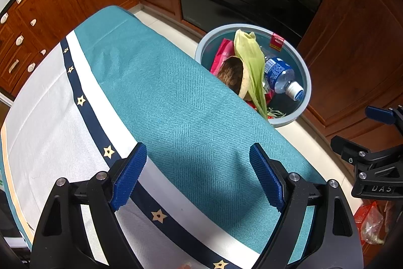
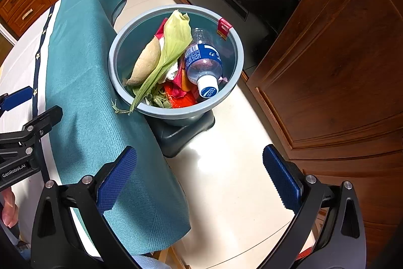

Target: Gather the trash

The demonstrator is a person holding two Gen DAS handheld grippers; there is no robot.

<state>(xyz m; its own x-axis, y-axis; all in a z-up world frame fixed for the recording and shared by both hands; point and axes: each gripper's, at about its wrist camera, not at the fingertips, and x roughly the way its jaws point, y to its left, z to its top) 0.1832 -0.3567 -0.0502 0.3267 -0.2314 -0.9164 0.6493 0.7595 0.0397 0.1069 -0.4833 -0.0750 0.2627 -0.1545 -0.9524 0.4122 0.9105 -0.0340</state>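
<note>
Grey-blue plastic, my trash bin (image 2: 176, 110) sits on the pale floor just beside the teal tablecloth (image 2: 83, 92), filled with a corn husk (image 2: 173, 42), a capped water bottle (image 2: 204, 62) and red wrappers (image 2: 180, 95). Lower scraps are buried; the brown lump (image 2: 147, 62) is perhaps a coconut shell. Both my left gripper (image 1: 197, 173) and right gripper (image 2: 199, 180) point steeply down, jaws wide and empty.
</note>
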